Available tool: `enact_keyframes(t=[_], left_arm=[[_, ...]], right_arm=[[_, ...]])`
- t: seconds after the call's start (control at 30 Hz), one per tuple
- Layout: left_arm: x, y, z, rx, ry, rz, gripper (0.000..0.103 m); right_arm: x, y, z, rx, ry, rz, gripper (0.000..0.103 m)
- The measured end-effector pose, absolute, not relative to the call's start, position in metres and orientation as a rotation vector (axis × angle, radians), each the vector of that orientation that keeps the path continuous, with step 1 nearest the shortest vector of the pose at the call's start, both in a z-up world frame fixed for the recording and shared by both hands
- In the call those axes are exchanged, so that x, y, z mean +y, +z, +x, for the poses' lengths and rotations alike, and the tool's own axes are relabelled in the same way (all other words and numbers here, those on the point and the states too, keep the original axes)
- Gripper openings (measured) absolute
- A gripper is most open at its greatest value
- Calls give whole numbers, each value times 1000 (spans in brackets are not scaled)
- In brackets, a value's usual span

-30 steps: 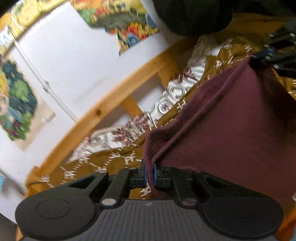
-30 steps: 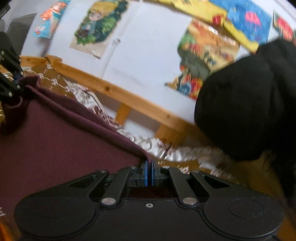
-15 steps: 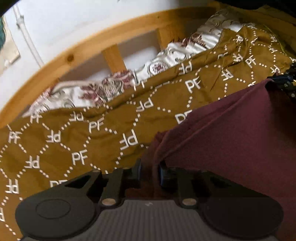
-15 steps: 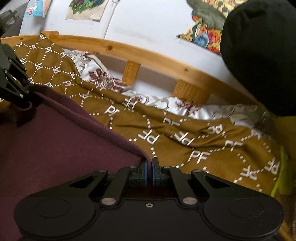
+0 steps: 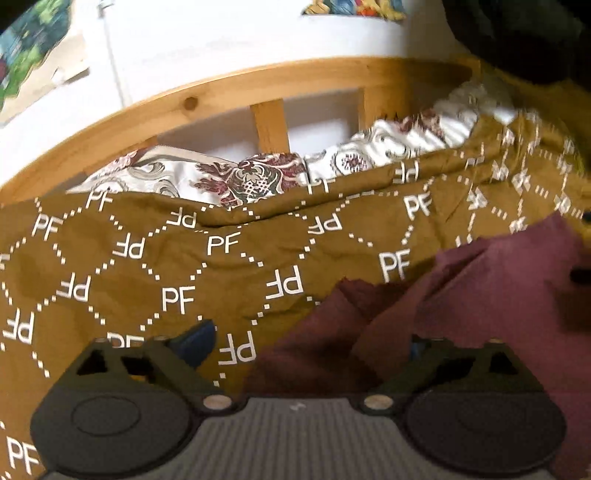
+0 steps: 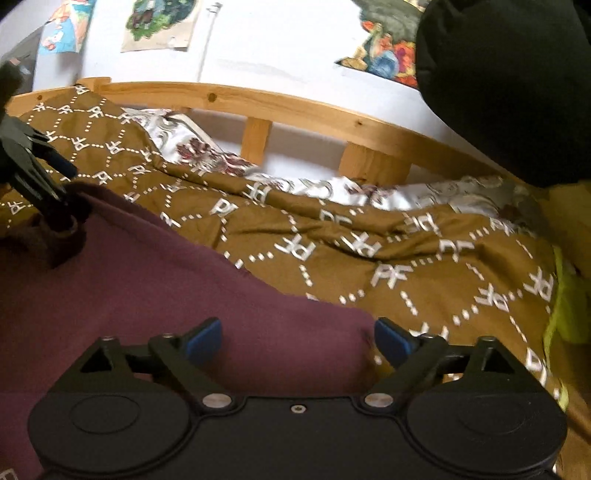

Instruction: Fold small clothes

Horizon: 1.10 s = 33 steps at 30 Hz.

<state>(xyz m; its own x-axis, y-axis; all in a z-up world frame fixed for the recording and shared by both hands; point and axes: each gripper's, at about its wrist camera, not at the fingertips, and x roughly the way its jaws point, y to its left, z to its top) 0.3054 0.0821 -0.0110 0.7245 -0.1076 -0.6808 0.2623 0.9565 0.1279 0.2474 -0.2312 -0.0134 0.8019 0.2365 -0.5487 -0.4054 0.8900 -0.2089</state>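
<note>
A maroon garment (image 6: 155, 295) lies on the brown PF-patterned bedspread (image 6: 424, 266). In the right wrist view my right gripper (image 6: 297, 341) is open, its blue pads apart over the garment's far right corner. The left gripper (image 6: 55, 184) shows at the far left of that view, at the garment's other corner. In the left wrist view my left gripper (image 5: 306, 343) is open wide; the maroon garment (image 5: 480, 306) lies crumpled at the lower right, partly between the fingers, and its right finger is half hidden by cloth.
A wooden bed rail (image 6: 295, 107) runs along the far side, against a white wall with posters (image 6: 159, 22). A white floral sheet (image 5: 258, 173) shows under the bedspread (image 5: 147, 266). A large black object (image 6: 509, 88) sits at the right. A yellow-green item (image 6: 565, 306) lies at the right edge.
Both grippers came down from holding the garment up by its top corners to the bed. Both opened and let go; the cloth now lies on the bedspread.
</note>
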Motion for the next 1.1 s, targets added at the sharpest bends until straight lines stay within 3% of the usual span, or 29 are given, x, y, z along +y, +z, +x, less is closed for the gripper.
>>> enact_keyframes(t=[0.5, 0.73, 1.1], left_arm=[[140, 10, 327, 873, -308, -227, 101], [171, 33, 327, 750, -255, -342, 102], [137, -1, 276, 768, -323, -126, 102]], right_arm=[[-249, -41, 228, 639, 152, -280, 102], [-244, -44, 227, 648, 154, -285, 102], [-247, -43, 215, 583, 123, -241, 102]])
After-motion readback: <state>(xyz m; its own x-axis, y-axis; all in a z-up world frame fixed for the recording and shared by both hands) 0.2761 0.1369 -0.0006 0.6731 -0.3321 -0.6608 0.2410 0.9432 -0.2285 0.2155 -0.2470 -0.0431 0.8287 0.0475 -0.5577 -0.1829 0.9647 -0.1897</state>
